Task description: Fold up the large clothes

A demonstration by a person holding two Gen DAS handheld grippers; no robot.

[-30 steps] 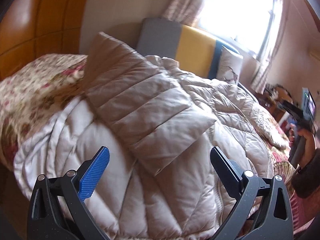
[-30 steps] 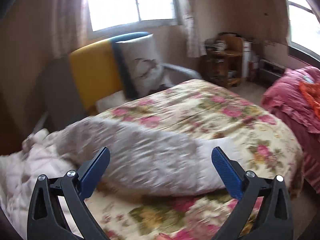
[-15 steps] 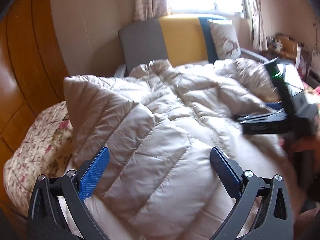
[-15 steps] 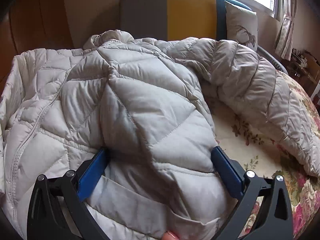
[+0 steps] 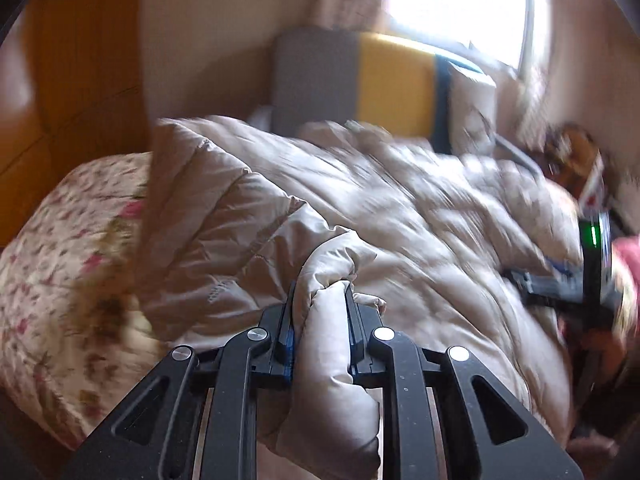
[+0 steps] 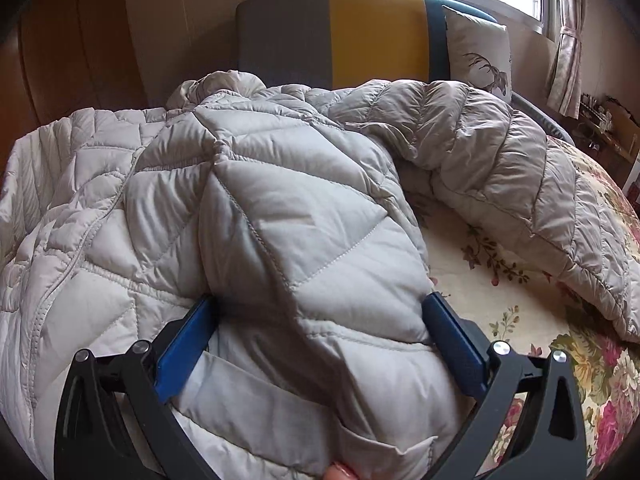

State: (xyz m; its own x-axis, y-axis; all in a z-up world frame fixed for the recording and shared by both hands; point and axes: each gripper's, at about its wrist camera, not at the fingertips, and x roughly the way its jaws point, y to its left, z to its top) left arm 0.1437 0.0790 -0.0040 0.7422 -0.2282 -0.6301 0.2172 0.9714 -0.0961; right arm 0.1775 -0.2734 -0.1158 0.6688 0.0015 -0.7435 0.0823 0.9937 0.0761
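Left wrist view shows the left gripper (image 5: pixel 320 312) with its jaws closing, and a fat roll of the puffy coat (image 5: pixel 248 216) is squeezed between the blue pads. The pads press into the fabric on both sides. From this roll the coat spreads out over the bed (image 5: pixel 60 248), which has a flowery cover. This picture is blurry on the right side. Over there the right gripper (image 5: pixel 560 288) shows as a dark shape with a small green light, but its jaws cannot be made out from here.

Right wrist view is sharp. The right gripper (image 6: pixel 320 320) has its jaws spread wide, and a folded part of the puffy coat (image 6: pixel 280 220) bulges up between the two blue pads. The pads sit right beside the fabric on each side, but they do not squeeze it. A sleeve (image 6: pixel 500 168) lies off to the right on the flowery cover (image 6: pixel 540 320). Behind the bed stands a chair back (image 6: pixel 360 32) in grey, yellow and blue, with a pillow (image 6: pixel 476 52) leaning on it. A fingertip (image 6: pixel 340 472) peeks in at the bottom edge.
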